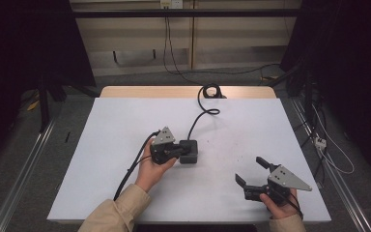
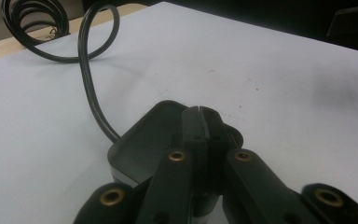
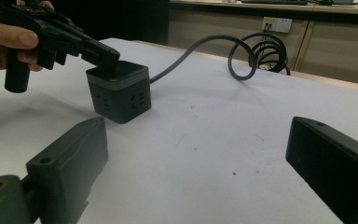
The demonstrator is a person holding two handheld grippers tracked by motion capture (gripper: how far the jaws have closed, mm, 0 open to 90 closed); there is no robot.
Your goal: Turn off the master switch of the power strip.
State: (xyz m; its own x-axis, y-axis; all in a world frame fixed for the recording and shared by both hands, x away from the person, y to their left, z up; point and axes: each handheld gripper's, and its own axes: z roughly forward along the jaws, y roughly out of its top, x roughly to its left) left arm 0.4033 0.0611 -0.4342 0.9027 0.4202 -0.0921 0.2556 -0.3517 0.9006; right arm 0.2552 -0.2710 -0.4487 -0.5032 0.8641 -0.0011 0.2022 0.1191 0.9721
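Observation:
A black cube power socket (image 1: 190, 152) stands near the middle of the white table, and its black cable (image 1: 200, 114) snakes away to the far edge. My left gripper (image 1: 183, 149) is shut, jaws pressed together with nothing between them, and its tips rest on the cube's top face (image 2: 140, 144). From the right gripper view, the cube (image 3: 119, 91) shows socket holes on its sides, with the left gripper (image 3: 107, 58) touching its top. My right gripper (image 1: 251, 170) is open near the table's front right, well apart from the cube, its jaws spread wide and empty.
The cable ends in a coil (image 1: 211, 91) on the wooden strip at the table's far edge. A white sheet (image 1: 125, 121) covers the tabletop. A wall outlet (image 3: 277, 23) sits on the back wall. Metal rails (image 1: 24, 159) run along the floor on both sides.

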